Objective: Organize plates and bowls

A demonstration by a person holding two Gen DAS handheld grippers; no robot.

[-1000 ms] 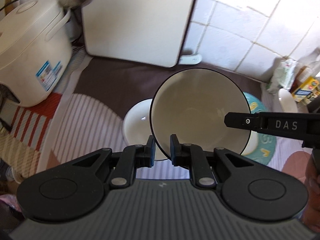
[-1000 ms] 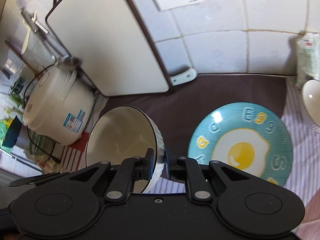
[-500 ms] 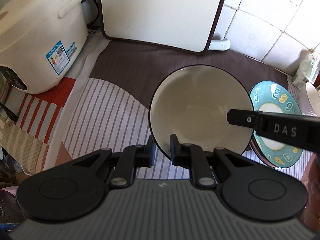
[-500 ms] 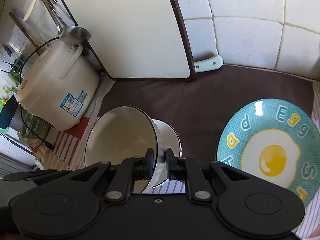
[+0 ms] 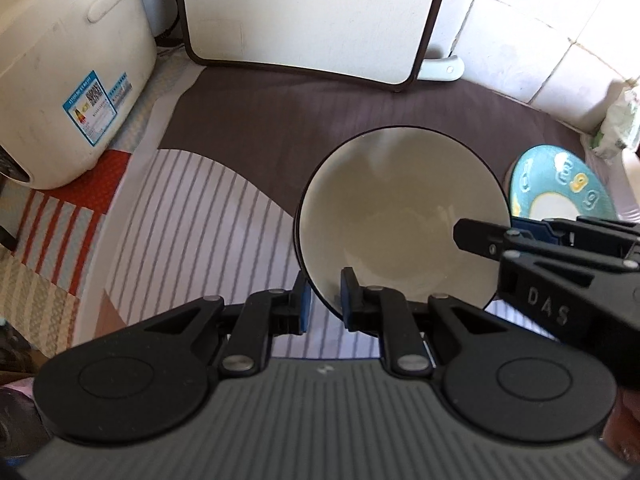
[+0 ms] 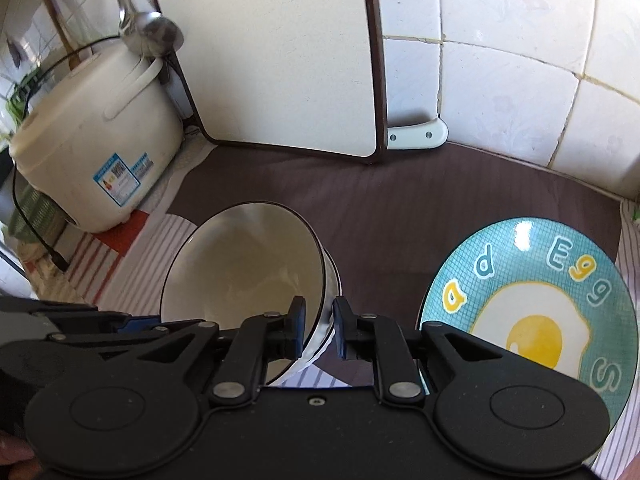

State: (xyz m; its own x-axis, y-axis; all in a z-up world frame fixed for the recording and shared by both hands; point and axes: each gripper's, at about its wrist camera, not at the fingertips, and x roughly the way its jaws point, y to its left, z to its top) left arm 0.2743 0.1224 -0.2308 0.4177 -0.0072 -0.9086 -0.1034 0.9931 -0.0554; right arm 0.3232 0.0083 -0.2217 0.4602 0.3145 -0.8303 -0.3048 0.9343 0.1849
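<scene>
- Two grippers are seen clamped on one cream bowl (image 5: pixel 400 216) with a dark rim, which is held tilted above the cloth-covered counter (image 5: pixel 248 128).
- Its near rim is pinched by the left gripper (image 5: pixel 323 300), one blue-padded finger outside the wall and the other inside the bowl.
- Its right side is gripped by the right gripper (image 6: pixel 319 330), the rim passing between the two pads; in the right wrist view the bowl (image 6: pixel 244 280) is seen leaning to the left, with its white ribbed outer wall showing at the right.
- In the left wrist view the right gripper (image 5: pixel 516 236) is seen entering from the right, with one finger reaching over the bowl's inside.
- An egg-patterned teal plate (image 6: pixel 536 304) is seen on the counter to the right of the bowl, apart from it; in the left wrist view the plate (image 5: pixel 560 184) is partly hidden behind the right gripper.
- A white rice cooker (image 5: pixel 68 68) is placed at the far left, and a white board (image 5: pixel 312 12) with a dark edge is leaned against the tiled wall (image 6: pixel 500 72) at the far side.
- A metal ladle (image 6: pixel 156 30) is seen hanging above the rice cooker (image 6: pixel 96 140) in the right wrist view.
</scene>
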